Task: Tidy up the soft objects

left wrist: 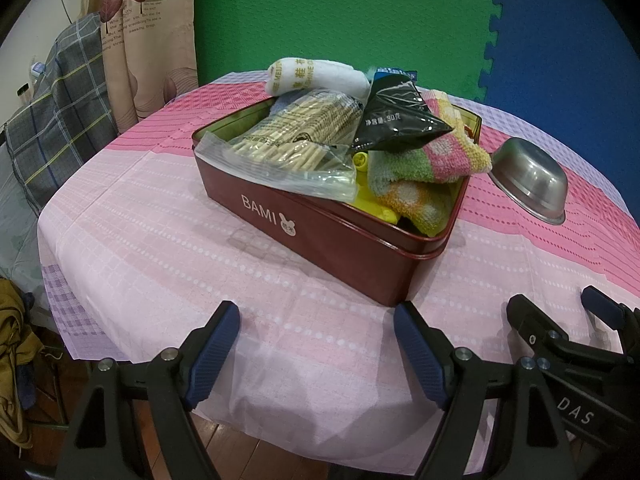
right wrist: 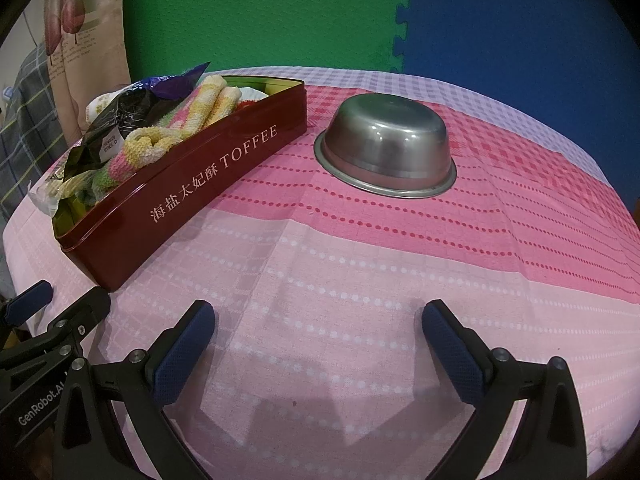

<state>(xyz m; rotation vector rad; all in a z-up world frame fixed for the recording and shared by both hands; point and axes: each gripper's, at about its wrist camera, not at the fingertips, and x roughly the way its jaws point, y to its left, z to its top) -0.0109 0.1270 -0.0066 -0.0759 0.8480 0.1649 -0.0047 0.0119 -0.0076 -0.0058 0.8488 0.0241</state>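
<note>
Left gripper (left wrist: 316, 344) agape, empty; right gripper (right wrist: 318, 334) likewise, near tin (right wrist: 192, 184)

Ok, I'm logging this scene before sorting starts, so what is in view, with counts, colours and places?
tin: 1, dark red, open, on the table's left half
towel: 1, pink, green and yellow, in the tin
white roll: 1, atop the tin's far end
black pouch: 1, on the towel
clear bag: 1, holding tan sticks, in the tin
bowl: 1, steel, upside down, right of the tin
tablecloth: 1, pink check
left claw: open, empty
right claw: open, empty
</note>
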